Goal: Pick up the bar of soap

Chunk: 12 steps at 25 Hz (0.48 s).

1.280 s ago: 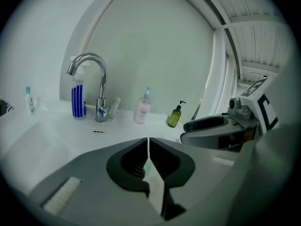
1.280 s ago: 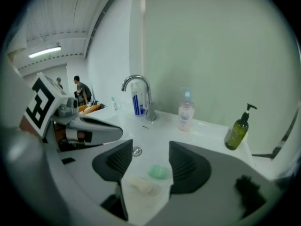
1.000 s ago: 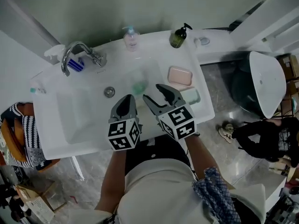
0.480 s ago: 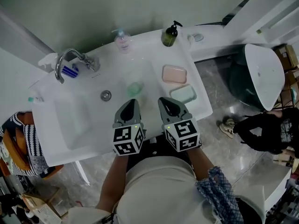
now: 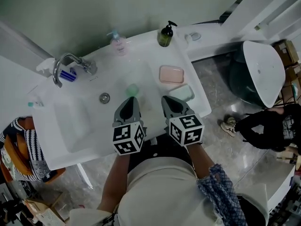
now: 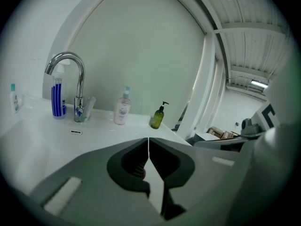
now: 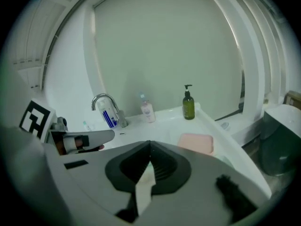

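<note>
The pink bar of soap (image 5: 170, 74) (image 7: 196, 142) lies on the sink's right ledge (image 5: 200, 105), with a pale green-white oblong thing (image 5: 182, 92) just nearer me. My right gripper (image 5: 168, 99) (image 7: 150, 143) hovers over the basin's front right, short of the soap and a little left of it. Its jaws are shut with nothing between them. My left gripper (image 5: 131, 99) (image 6: 148, 138) hangs beside it over the basin, also shut and empty. Neither touches the soap.
A chrome faucet (image 5: 66, 62) and a blue-striped tube (image 5: 68, 74) stand at the back left. A clear pump bottle (image 5: 118, 44) and an olive pump bottle (image 5: 165, 36) line the back rim. A green round thing (image 5: 132, 89) lies in the basin. A white toilet (image 5: 263, 74) stands at the right.
The right gripper's jaws went from wide open to shut, with nothing in them. The right gripper rolled upright and drew back toward me; the left stayed shut.
</note>
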Each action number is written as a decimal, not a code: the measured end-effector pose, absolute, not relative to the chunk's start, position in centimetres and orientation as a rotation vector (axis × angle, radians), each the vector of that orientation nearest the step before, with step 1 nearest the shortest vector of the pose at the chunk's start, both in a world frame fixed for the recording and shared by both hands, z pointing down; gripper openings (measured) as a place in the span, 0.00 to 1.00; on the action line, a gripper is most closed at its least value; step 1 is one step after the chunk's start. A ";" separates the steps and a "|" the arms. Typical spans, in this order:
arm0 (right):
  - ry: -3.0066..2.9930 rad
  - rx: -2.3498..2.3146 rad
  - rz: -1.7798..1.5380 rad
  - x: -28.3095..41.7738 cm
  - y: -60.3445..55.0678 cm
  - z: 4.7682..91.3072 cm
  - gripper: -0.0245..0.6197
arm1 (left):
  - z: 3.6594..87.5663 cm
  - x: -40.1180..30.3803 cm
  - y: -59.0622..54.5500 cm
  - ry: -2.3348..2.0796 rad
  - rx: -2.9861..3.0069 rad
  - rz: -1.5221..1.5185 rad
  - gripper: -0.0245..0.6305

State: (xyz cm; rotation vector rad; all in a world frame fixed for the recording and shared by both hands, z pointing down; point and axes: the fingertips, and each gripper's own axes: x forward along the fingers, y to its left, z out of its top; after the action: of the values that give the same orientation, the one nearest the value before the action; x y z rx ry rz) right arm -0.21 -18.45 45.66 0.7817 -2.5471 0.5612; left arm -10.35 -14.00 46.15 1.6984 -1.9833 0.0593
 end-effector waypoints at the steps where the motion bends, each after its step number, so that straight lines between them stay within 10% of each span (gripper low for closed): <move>1: -2.543 0.788 0.537 -0.1 -18.6 45.7 0.06 | 46.1 -10.2 -14.0 -1.983 1.702 0.064 0.06; 12: -2.520 0.832 0.447 0.3 -18.7 45.4 0.06 | 46.0 -8.5 -14.2 -1.958 1.725 0.079 0.05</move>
State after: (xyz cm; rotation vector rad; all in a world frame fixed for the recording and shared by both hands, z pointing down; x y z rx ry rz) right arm 0.26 -18.68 45.35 0.8319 -2.5199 0.4472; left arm -8.52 -14.22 46.02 1.7249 -1.9577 0.0787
